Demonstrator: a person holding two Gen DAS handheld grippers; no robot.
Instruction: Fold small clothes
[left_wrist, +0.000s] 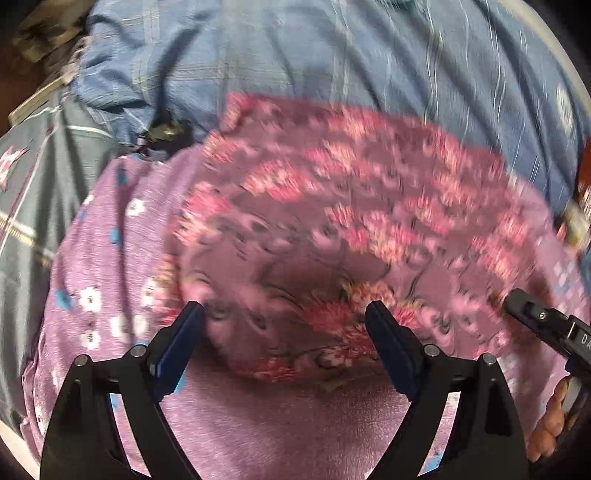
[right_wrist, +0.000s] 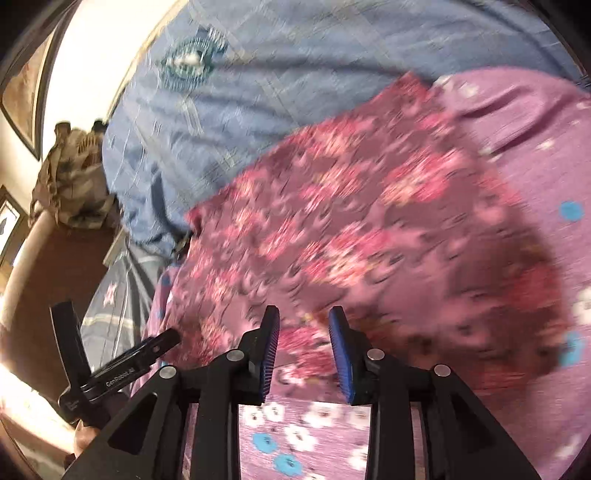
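1. The small floral garment, dark pink with red and white blossoms, lies spread on a lilac flowered sheet on the bed, with a blue plaid blanket beyond it at 12 o'clock.
2. Left gripper: fingers spread wide and empty, hovering over the garment's near edge.
3. Right gripper: fingers part open with nothing pinched between them, above the garment's near hem; in the left view it enters at 4 o'clock.
4. Handling, as a judgement: thin, light, limp cloth that will drape and wrinkle, not fragile, and may drag the sheet beneath if pinched deep.
5. Best hold: the near hem or its corners, one per gripper, pinching only the top layer.
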